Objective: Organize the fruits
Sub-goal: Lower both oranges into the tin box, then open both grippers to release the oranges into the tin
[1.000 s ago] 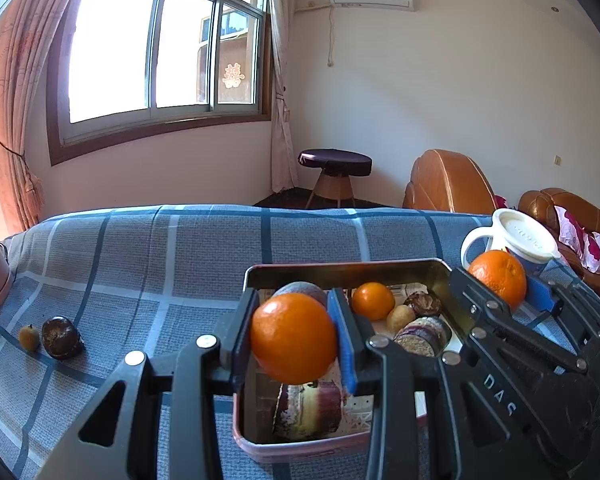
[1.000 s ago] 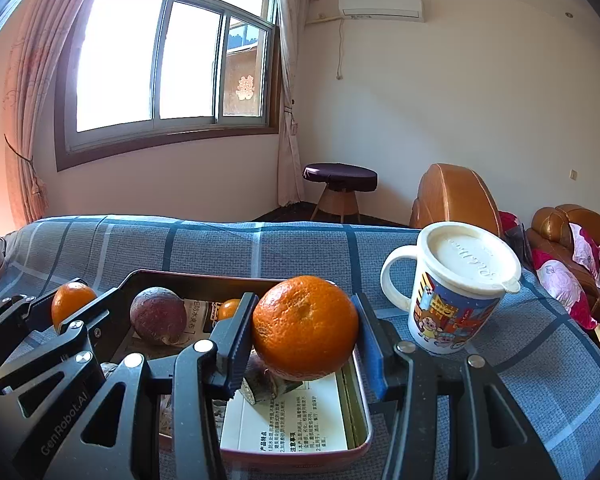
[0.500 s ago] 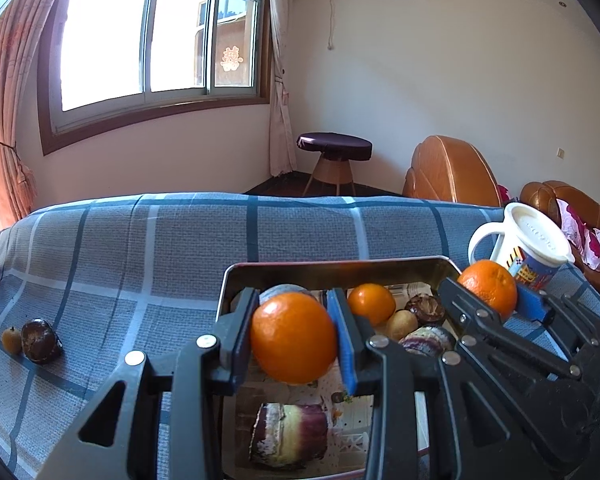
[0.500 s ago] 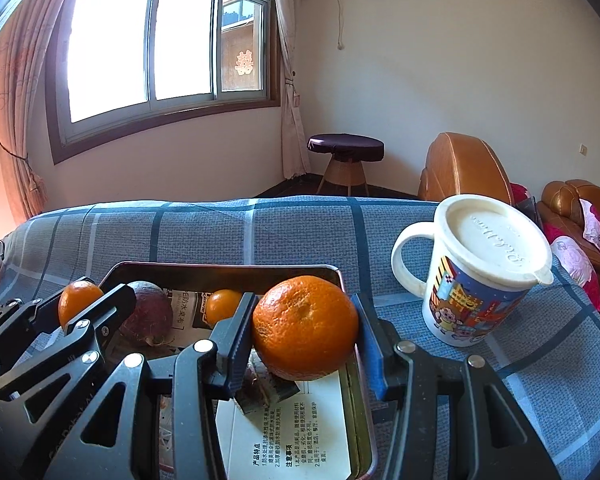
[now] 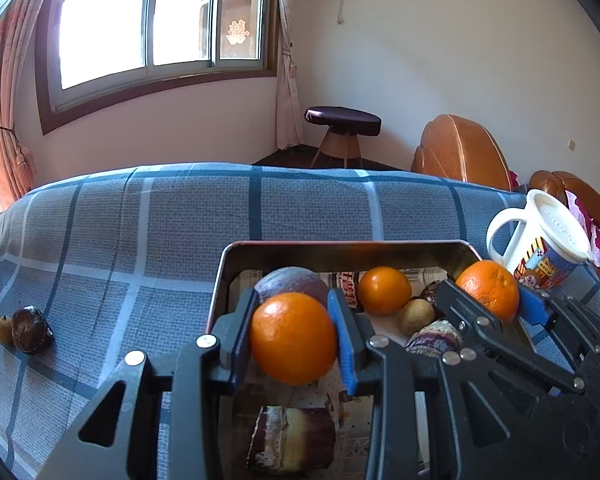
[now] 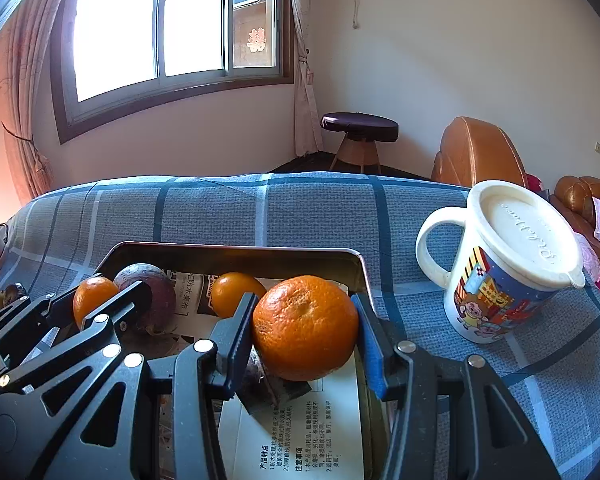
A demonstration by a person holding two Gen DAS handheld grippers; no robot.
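Left gripper, at lower centre of the left wrist view, pinches a smooth orange at its widest girth over the metal tray. That orange looks firm, light and rollable, its glossy rind likely slippery; no writing there is readable. Right gripper, at lower centre of the right wrist view, clamps a dimpled mandarin, probably softer and easily bruised, above the printed Chinese leaflet. The mug lid bears embossed script I cannot read.

Three oranges, one mug, perhaps two chestnuts.
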